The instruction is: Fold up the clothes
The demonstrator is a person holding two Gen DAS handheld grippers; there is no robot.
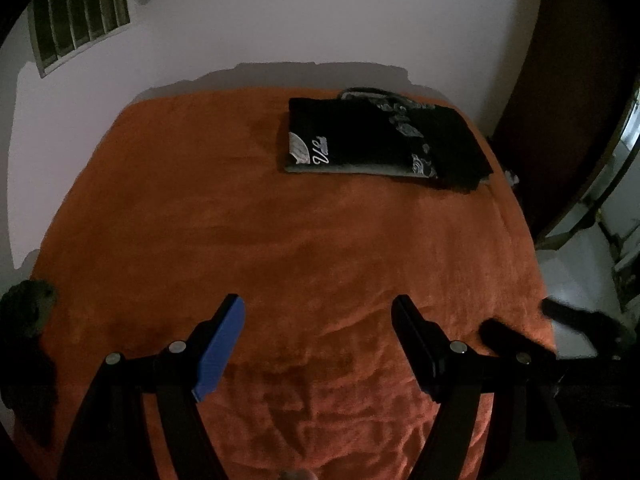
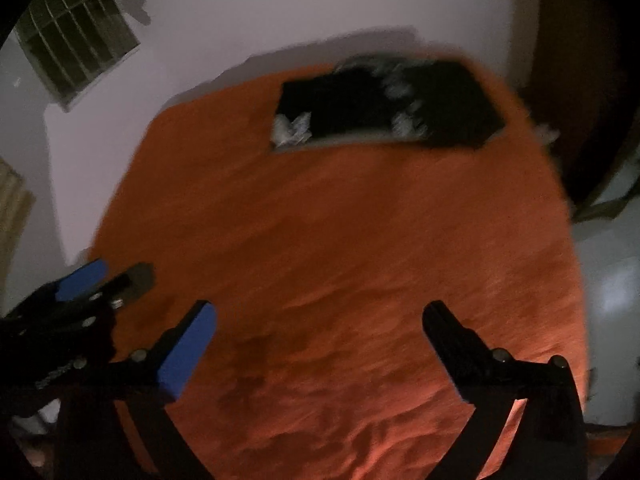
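Observation:
A folded black garment (image 1: 384,140) with white print lies flat at the far right of the orange blanket (image 1: 260,240); the right wrist view shows the same black garment (image 2: 384,104), blurred. My left gripper (image 1: 320,308) hovers above the near part of the blanket, open, nothing between its blue-padded fingers. My right gripper (image 2: 320,316) is also open and empty over the near blanket. The left gripper (image 2: 100,276) shows at the left edge of the right wrist view. The right gripper's dark tip (image 1: 580,320) appears blurred at the right edge of the left wrist view.
The blanket covers a bed against a pale wall (image 1: 280,20) with a louvred vent (image 1: 80,12) at upper left. A dark lump (image 1: 28,308) sits at the bed's left edge. Right of the bed are pale floor (image 1: 576,280) and a dark wooden door (image 1: 560,100).

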